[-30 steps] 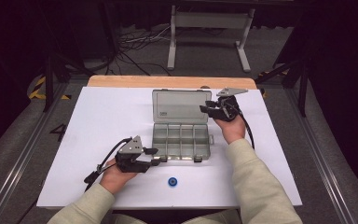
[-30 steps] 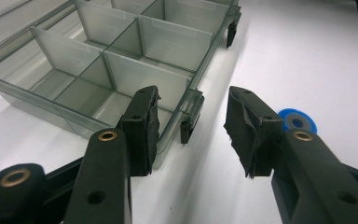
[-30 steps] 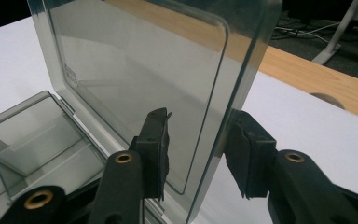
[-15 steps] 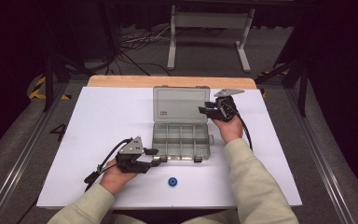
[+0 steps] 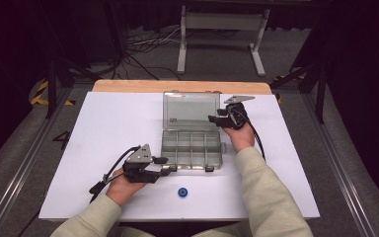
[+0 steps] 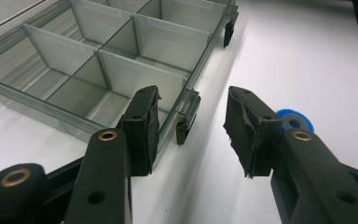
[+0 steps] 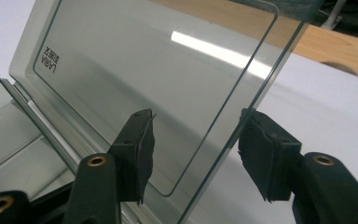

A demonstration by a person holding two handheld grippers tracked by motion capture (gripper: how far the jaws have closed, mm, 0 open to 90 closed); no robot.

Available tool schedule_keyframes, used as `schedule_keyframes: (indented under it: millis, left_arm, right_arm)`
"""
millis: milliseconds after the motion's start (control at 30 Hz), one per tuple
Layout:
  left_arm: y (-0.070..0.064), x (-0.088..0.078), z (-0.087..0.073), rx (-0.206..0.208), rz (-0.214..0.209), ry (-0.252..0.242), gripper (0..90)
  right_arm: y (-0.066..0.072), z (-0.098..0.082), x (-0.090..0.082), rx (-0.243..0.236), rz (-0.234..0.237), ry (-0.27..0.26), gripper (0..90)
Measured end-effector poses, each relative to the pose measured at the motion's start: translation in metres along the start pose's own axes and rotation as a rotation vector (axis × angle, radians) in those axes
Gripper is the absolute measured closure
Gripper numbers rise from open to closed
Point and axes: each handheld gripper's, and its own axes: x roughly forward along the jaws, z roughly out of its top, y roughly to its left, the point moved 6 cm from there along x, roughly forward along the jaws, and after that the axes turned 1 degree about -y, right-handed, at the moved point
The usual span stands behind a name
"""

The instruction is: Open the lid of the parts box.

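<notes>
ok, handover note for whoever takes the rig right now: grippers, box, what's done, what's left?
Left gripper: jaws astride the front wall of the organizer box by its latch; one pad at the wall, grip unclear.
Right gripper: jaws have just been opening, astride the side edge of the lid, pads off it.
Done: lid stands open, compartments look empty.
Left: probably the blue ring, lying on the table in front of the box.
</notes>
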Motion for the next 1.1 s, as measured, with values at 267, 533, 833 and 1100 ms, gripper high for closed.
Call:
schedule_keyframes:
  millis: [267,533,833,1100]
  left_arm:
    - [0.000,0.000,0.000,0.004,0.001,0.001,54.9]
    - [0.000,0.000,0.000,0.004,0.003,0.003,54.8]
    - [0.000,0.000,0.000,0.000,0.002,0.002,54.7]
    - [0.000,0.000,0.000,-0.011,-0.004,-0.004,54.4]
  right_arm:
    - [-0.003,-0.006,0.005,0.028,0.010,0.023,41.7]
    - [-0.004,-0.011,0.008,0.068,0.042,0.051,37.2]
    - [-0.006,-0.014,0.010,0.107,0.059,0.059,31.9]
    - [-0.009,-0.010,-0.001,0.118,0.047,0.046,28.8]
